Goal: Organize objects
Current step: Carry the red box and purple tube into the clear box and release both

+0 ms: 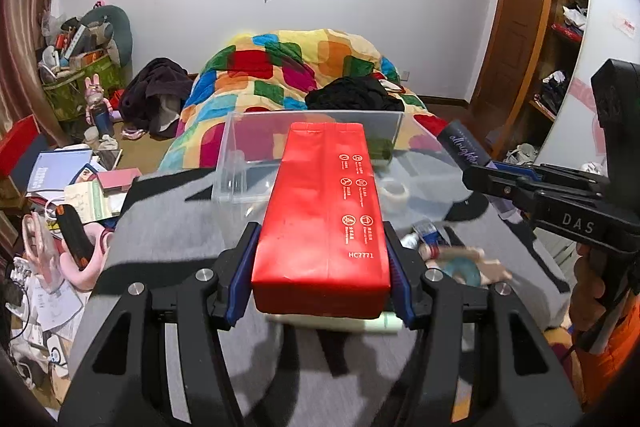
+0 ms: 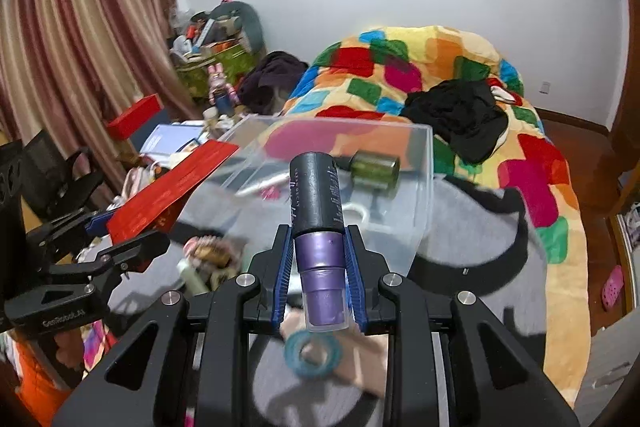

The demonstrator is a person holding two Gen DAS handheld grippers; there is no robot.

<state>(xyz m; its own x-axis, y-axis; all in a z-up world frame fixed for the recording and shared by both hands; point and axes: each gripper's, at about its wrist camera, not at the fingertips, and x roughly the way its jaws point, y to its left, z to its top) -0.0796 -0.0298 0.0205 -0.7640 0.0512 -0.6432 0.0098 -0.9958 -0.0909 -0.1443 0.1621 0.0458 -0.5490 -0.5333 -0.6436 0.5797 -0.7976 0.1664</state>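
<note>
My left gripper (image 1: 322, 267) is shut on a long red box (image 1: 324, 211), held above the grey cloth and pointing at a clear plastic bin (image 1: 236, 155). The red box also shows in the right wrist view (image 2: 172, 187). My right gripper (image 2: 319, 279) is shut on a purple bottle with a black cap (image 2: 318, 223), held just in front of the clear bin (image 2: 420, 195). Inside the bin lie a green bottle (image 2: 374, 169) and a white tape roll (image 1: 394, 191). The right gripper with its bottle shows in the left wrist view (image 1: 520, 183).
On the grey cloth (image 1: 180, 235) lie a teal tape ring (image 2: 314, 353), a pale tube (image 1: 344, 323) and small items (image 2: 208, 255). A bed with a colourful quilt (image 1: 296, 67) and black clothes (image 2: 456, 115) is behind. Books and clutter (image 1: 76, 179) lie left.
</note>
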